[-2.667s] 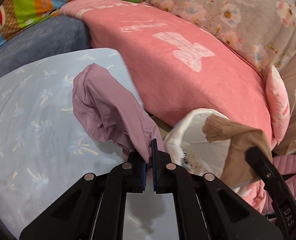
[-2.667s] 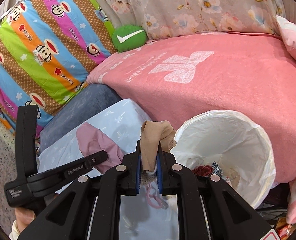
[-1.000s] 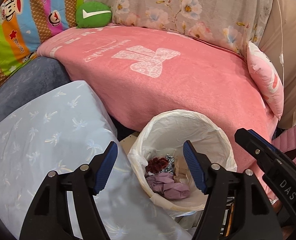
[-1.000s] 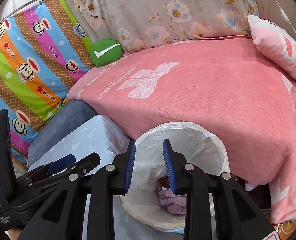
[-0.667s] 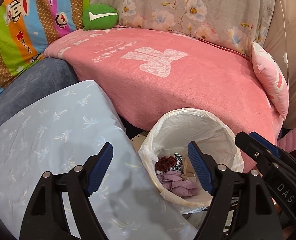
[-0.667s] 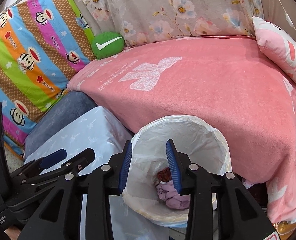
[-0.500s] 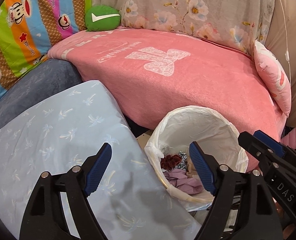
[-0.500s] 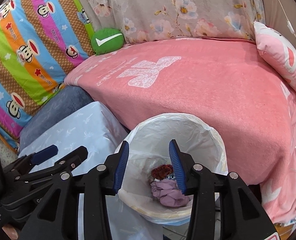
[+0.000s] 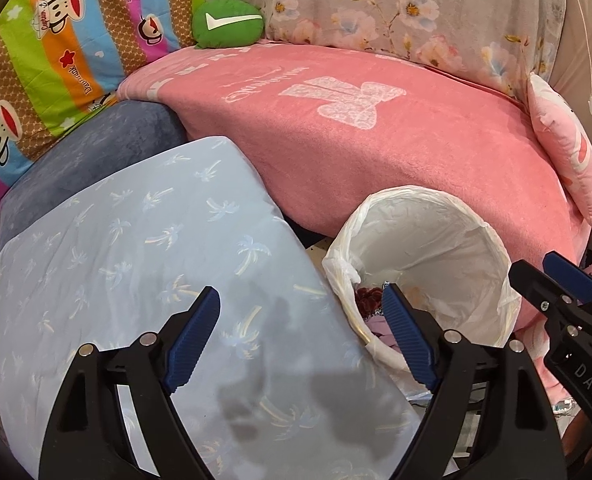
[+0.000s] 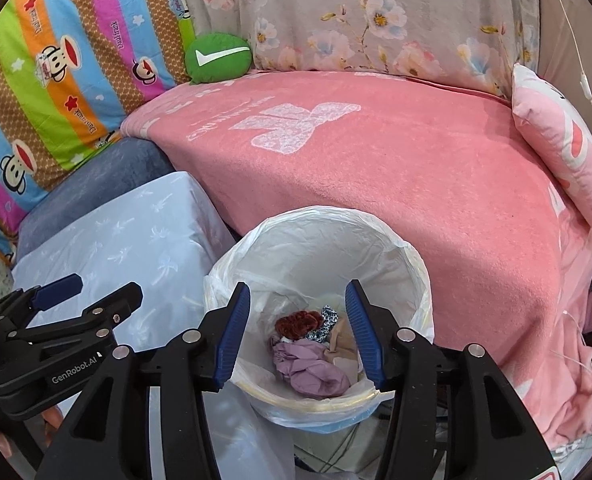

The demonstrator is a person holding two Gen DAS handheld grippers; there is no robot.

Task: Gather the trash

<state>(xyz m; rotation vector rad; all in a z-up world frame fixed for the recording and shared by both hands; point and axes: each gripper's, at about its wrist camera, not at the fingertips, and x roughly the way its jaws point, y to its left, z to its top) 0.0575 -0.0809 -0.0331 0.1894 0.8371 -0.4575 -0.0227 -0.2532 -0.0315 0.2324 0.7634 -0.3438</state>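
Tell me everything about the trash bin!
The trash bin is round, upright and open-topped, lined with a thin crinkly white plastic bag folded over its rim. It stands between the light blue palm-print cushion and the pink blanket. Inside lie a crumpled purple cloth, a beige piece and something dark red.

Both grippers spread wide, nothing held.
Left gripper [image 9: 302,334] and right gripper [image 10: 298,334] side by side, fingers angled downward.

I'm seeing the bin [image 10: 416,256] sitting between the cushion [image 10: 136,236] and bed [image 10: 416,168], cloths [image 10: 312,368] lying inside.
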